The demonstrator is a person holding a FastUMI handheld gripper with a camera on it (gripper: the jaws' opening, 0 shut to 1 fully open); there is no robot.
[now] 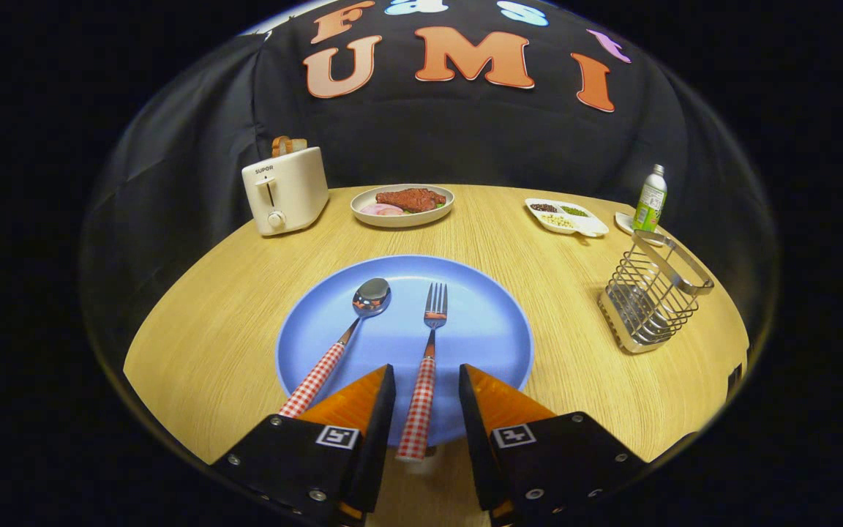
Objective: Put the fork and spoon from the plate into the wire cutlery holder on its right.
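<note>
The gripper (426, 377) is open, its two fingers spread either side of the fork's (426, 359) checked handle without touching it. The fork and the spoon (345, 340) lie side by side on the blue plate (487, 329), spoon to the left, handles pointing back toward the fingers. The wire cutlery holder (652, 296) stands on the desk (209, 322) well to the plate's right.

Even, fairly bright overhead light falls on the wooden table (246, 307), casting soft, short shadows. A small glare sits on the spoon (354, 324) bowl. Focus is sharp centrally; fisheye bending curves the table edge strongly toward 3 and 9 o'clock.
</note>
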